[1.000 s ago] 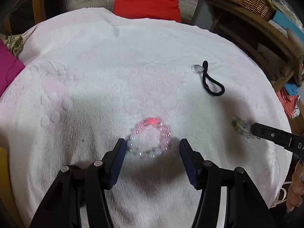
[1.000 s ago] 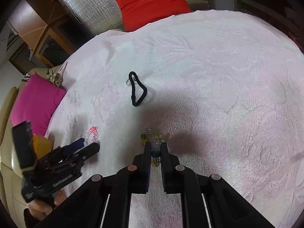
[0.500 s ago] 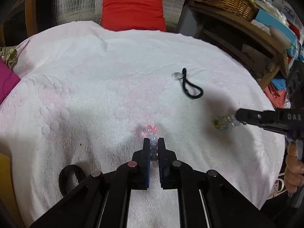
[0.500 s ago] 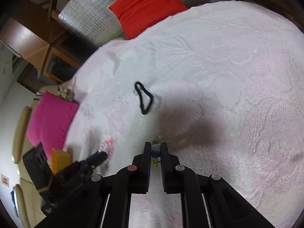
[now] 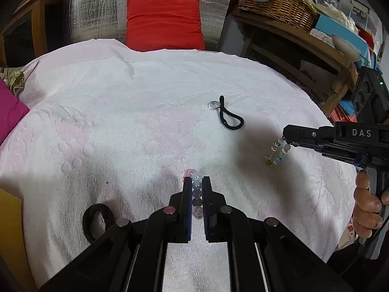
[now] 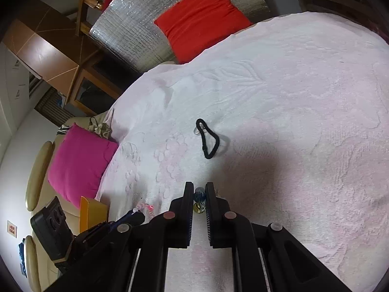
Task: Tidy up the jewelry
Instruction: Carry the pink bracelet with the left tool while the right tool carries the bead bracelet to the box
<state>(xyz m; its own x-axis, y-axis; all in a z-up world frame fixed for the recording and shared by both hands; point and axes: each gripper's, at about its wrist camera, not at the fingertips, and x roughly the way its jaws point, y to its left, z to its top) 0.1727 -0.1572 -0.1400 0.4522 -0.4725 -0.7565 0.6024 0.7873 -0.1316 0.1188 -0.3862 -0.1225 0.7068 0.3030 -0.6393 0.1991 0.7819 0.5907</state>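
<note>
My left gripper [image 5: 196, 182] is shut on a pink and clear bead bracelet [image 5: 196, 189], squeezed flat between the blue pads just above the white cloth [image 5: 121, 121]. At the right edge of the left wrist view, my right gripper [image 5: 286, 136] is shut on a clear, blue and green bead bracelet [image 5: 277, 152] that dangles over the cloth. The right wrist view shows that bracelet [image 6: 199, 199] pinched between the right gripper [image 6: 199, 189]. A black cord loop with a clear bead [image 5: 229, 118] lies on the cloth beyond both grippers.
A second black loop [image 5: 97, 221] lies by the left gripper's base. A red cushion [image 5: 164, 23] and silver foil sit at the back, a magenta cushion [image 6: 77, 165] at the left, a wicker basket [image 5: 274, 2] on a wooden shelf at the right. A hand [image 5: 367, 206] holds the right gripper.
My left gripper closed from wide open onto the pink bracelet and rose slightly with it. The right gripper lifted its bracelet off the cloth so it now hangs.
</note>
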